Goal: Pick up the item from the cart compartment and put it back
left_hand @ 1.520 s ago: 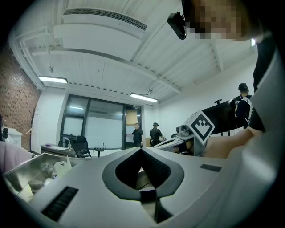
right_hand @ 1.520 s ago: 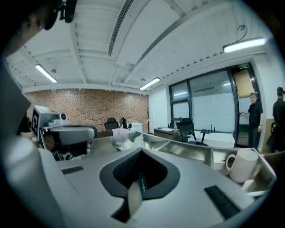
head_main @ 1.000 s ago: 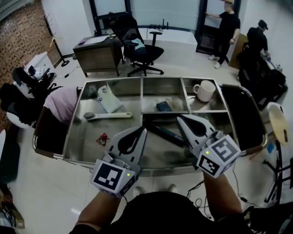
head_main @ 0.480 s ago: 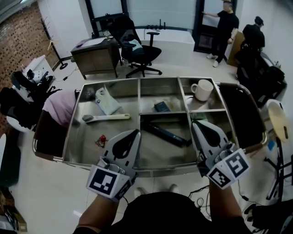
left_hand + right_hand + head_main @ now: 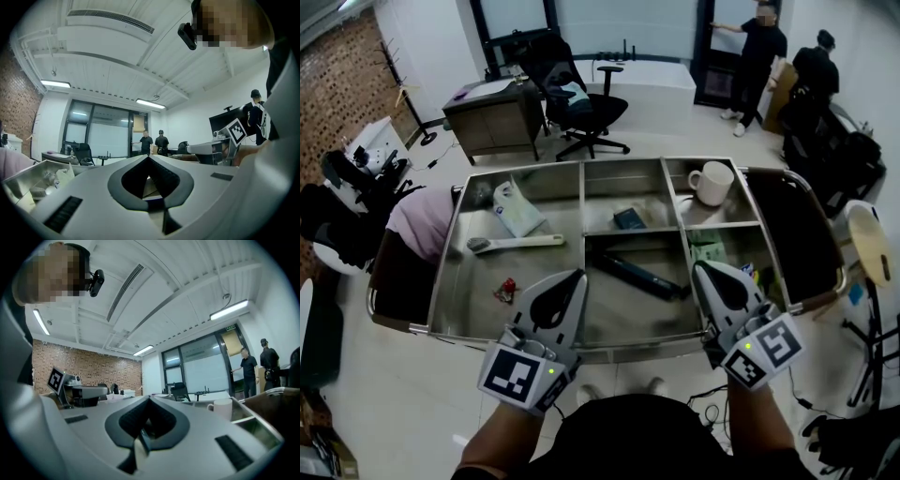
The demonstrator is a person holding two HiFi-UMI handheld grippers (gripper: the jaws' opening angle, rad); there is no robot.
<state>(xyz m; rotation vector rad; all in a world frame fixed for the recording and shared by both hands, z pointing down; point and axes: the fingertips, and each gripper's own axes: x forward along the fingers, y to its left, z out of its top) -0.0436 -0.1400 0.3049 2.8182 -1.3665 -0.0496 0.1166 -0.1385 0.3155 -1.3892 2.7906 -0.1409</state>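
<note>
Both tools hang over the near rim of the steel cart (image 5: 609, 353). My left gripper (image 5: 574, 279) is pressed together with nothing in it, and so is my right gripper (image 5: 701, 272). No item is lifted yet. The likeliest target, I judge, is the long black bar (image 5: 639, 275) lying slantwise in the middle front compartment, between my two tips. To take it well I should spread the right jaws before going down, come in across its narrow width and not along it, and grip near its middle so it does not tip. The divider walls are close, so I would keep the approach steep.

Other bays hold a white mug (image 5: 711, 180), a small dark box (image 5: 630, 218), a green packet (image 5: 706, 251), a plastic bag (image 5: 517, 208), a white-handled scraper (image 5: 514, 243) and a small red scrap (image 5: 507, 290).

Beyond the cart are a pale floor, an office chair (image 5: 581, 98), a brick wall (image 5: 337, 75) and two people (image 5: 764, 52) by a door.
</note>
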